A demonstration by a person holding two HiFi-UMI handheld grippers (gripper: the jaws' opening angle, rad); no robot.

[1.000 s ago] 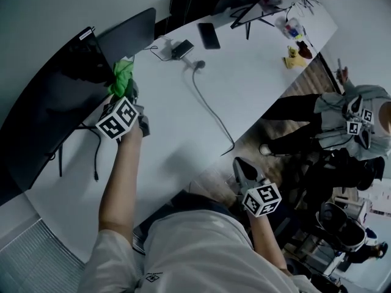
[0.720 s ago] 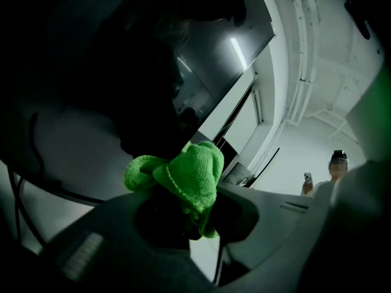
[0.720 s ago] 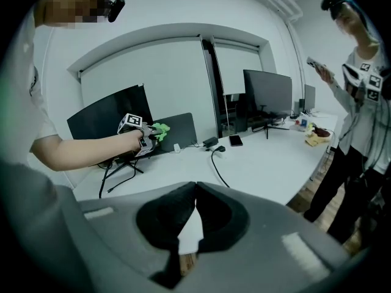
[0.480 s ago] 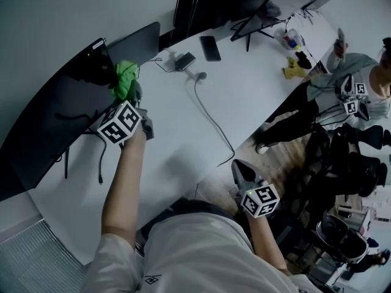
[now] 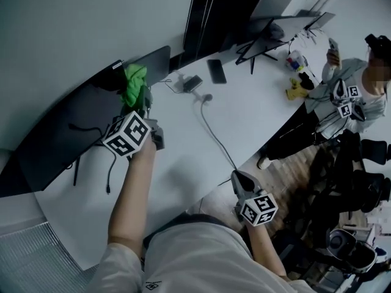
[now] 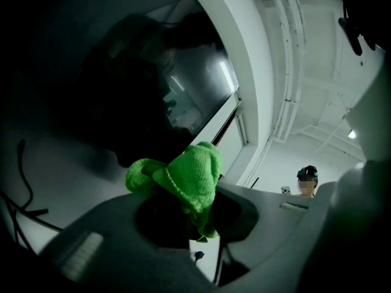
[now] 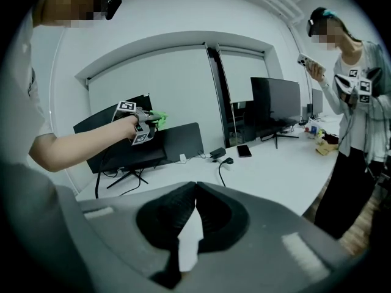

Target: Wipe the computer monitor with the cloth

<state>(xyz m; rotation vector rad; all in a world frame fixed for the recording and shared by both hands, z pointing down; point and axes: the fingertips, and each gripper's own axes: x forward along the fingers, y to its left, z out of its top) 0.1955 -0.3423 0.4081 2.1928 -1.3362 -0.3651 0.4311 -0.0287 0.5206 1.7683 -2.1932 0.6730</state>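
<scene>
Head view: wipe under way, fuzzy green cloth [image 5: 135,83] at the upper-right end of the wide black computer monitor [image 5: 61,139].
Left gripper [image 5: 142,104] jaws are clamped on the cloth; contact with the screen is unclear. Right gripper [image 5: 237,177] sits idle lower centre-right, jaws together, empty. No wiped-versus-unwiped marks show; the long stretch toward lower left probably remains.

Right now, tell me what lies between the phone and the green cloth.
Head view: a dark adapter lies on the desk between phone and cloth.
</scene>
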